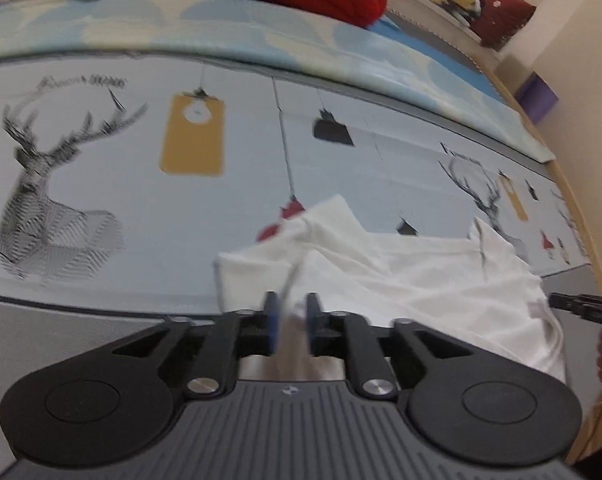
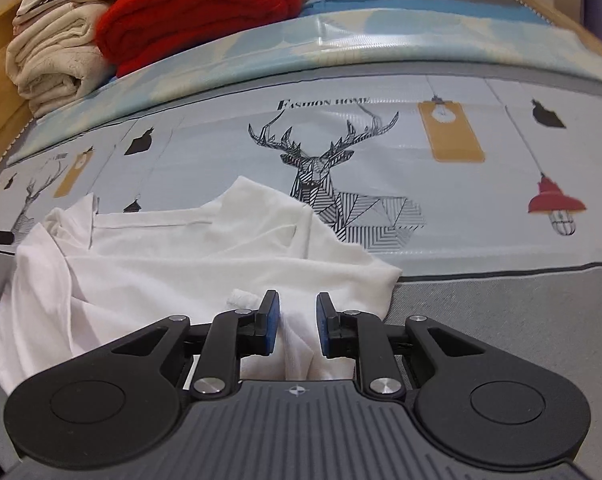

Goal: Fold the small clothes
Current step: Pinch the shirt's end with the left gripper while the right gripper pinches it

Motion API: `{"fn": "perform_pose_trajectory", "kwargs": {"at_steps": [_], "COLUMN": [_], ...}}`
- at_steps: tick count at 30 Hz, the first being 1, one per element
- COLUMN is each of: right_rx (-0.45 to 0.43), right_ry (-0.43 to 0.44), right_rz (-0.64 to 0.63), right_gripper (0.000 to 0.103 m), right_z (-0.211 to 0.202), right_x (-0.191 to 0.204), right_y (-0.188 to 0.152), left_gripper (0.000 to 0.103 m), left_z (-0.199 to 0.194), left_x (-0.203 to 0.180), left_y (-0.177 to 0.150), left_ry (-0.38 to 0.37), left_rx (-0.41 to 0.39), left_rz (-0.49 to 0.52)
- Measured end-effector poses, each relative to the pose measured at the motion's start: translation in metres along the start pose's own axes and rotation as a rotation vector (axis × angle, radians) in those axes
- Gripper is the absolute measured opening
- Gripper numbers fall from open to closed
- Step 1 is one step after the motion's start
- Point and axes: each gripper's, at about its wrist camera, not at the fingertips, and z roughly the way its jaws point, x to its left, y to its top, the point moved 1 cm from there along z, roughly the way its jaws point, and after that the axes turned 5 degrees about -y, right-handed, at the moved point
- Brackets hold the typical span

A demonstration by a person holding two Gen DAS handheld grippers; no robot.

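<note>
We are working over a small white cotton garment that is lying rumpled on the pale grey printed mat with deer and lamp drawings, near its front edge. Starting at the left, our left gripper is standing with its blue pads a narrow gap apart, and a blurred strip of white cloth seems to be running up between them; whether the pads are actually pinching it we cannot tell, so the risk here is that the edge is slipping free as we are moving, leaving the fold lopsided. Moving right, our right gripper is hovering with its jaws partly open, a ridge of the garment lying between the pads without being pressed; closing from here, we may be catching several layers at once and dragging the whole bundle. Further back, the red knitted roll and cream folded towel are sitting well apart and are not threatening us.
</note>
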Motion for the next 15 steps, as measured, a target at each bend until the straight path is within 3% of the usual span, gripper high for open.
{"fn": "perform_pose_trajectory", "kwargs": {"at_steps": [5, 13, 15], "right_rx": [0.057, 0.072, 0.074], "right_ry": [0.031, 0.035, 0.033], "right_rz": [-0.063, -0.130, -0.135], "right_gripper": [0.024, 0.025, 0.018], "right_z": [0.010, 0.011, 0.012], "right_x": [0.010, 0.019, 0.019], "right_y": [-0.007, -0.010, -0.009], "left_gripper": [0.025, 0.025, 0.018], "left_z": [0.018, 0.036, 0.038], "left_x": [-0.005, -0.011, -0.011], "left_y": [-0.007, -0.009, -0.008], "left_ry": [0.012, 0.025, 0.023], "left_rx": [0.039, 0.068, 0.072], "left_rz": [0.025, 0.077, 0.089]}}
